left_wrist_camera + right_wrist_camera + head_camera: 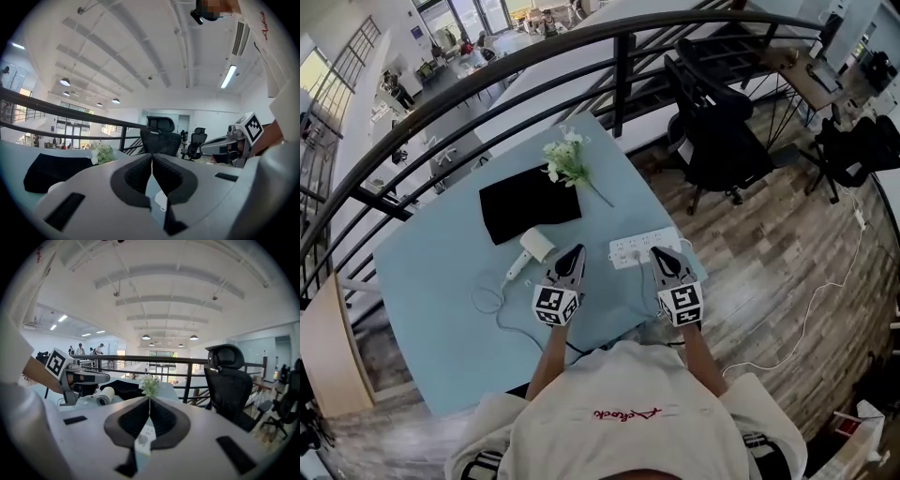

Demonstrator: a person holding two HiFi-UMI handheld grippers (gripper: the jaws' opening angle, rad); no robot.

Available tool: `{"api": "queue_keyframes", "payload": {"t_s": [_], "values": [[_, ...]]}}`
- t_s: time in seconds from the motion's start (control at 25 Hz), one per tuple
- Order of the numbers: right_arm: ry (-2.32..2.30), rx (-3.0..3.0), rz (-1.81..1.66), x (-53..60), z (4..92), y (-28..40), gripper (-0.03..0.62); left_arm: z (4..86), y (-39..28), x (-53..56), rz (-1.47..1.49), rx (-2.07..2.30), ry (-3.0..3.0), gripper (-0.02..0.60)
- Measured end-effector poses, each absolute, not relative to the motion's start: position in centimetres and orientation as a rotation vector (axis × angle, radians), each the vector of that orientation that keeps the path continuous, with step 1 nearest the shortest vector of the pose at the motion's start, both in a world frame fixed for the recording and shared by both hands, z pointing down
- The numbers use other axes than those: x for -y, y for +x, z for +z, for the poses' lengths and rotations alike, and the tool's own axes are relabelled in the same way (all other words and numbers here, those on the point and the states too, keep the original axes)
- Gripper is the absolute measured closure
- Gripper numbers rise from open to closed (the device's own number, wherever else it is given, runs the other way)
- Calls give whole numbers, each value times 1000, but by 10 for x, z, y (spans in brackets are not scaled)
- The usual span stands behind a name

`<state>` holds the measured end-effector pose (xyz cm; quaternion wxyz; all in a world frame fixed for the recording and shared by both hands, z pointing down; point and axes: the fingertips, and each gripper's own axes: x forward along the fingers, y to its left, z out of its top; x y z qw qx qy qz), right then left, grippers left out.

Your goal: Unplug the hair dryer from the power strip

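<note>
A white hair dryer (532, 250) lies on the light blue table (441, 272), its cord (490, 302) looping toward the front edge. To its right lies the white power strip (645, 248). My left gripper (573, 253) is shut and empty, between the dryer and the strip's left end. Shut and empty as well, my right gripper (662, 255) is over the strip's right part. The right gripper view has the strip (143, 439) just beneath the closed jaws (149, 405) and the dryer (105, 395) to the left. In the left gripper view the jaws (152, 162) meet above the strip (161, 200).
A black cloth (530, 203) and a sprig of white flowers (565, 161) lie on the far half of the table. A black railing (619, 66) runs behind it. Black office chairs (717, 131) stand on the wooden floor to the right.
</note>
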<state>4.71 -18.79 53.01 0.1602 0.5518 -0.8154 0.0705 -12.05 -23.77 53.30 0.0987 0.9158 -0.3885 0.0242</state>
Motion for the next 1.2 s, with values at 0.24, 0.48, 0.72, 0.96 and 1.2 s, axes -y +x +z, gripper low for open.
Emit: {"api": "queue_keyframes", "payload": {"t_s": [0.24, 0.48, 0.72, 0.96, 1.2], "values": [[1528, 2365, 235, 208, 542, 63, 576, 544, -109, 251, 123, 1219, 2668, 568], [1480, 2389, 266, 226, 552, 79, 576, 564, -98, 253, 172, 1262, 2585, 568], [1442, 2393, 317, 229, 567, 88, 576, 585, -86, 249, 220, 1253, 2531, 568], [1380, 2400, 374, 221, 589, 86, 576, 605, -75, 253, 252, 1245, 2508, 568], [1312, 2401, 425, 212, 611, 80, 576, 622, -66, 250, 279, 1225, 2488, 568]]}}
